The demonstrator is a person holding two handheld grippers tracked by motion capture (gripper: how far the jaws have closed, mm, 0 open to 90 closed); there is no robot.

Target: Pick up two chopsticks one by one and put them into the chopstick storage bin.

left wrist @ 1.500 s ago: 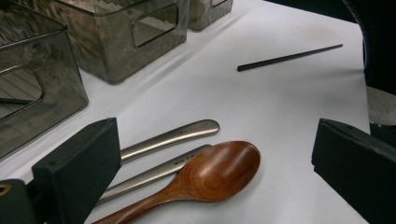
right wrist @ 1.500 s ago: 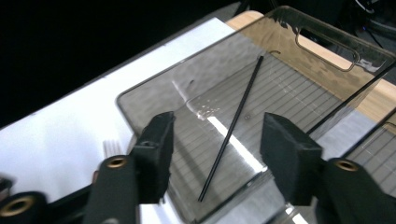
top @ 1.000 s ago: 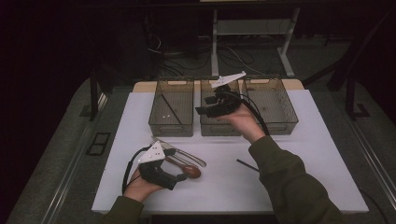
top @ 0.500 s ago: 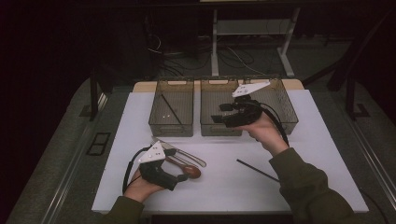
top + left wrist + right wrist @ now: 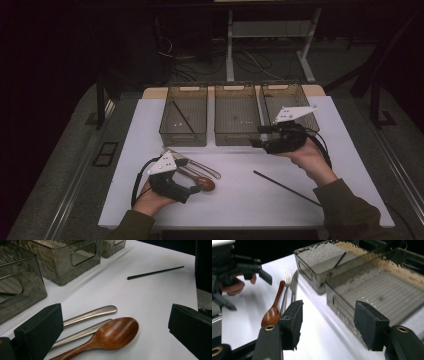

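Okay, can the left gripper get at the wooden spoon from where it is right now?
Probably yes. The left gripper sits right beside the wooden spoon, its jaws open with the spoon's bowl lying between them on the white table. A fork and knife lie alongside and could get caught too.

Both grippers black-bodied. Left gripper (image 5: pixel 195 189) and right gripper (image 5: pixel 256 136) each carry a grey three-cornered plate (image 5: pixel 161 163) on top, small dark holes in it. Black cable (image 5: pixel 136 181) loops off the left one. Jaw pads are black foam blocks; brass-coloured screws (image 5: pixel 269 327) sit below the right pads. Sleeves (image 5: pixel 357 216) dark olive.
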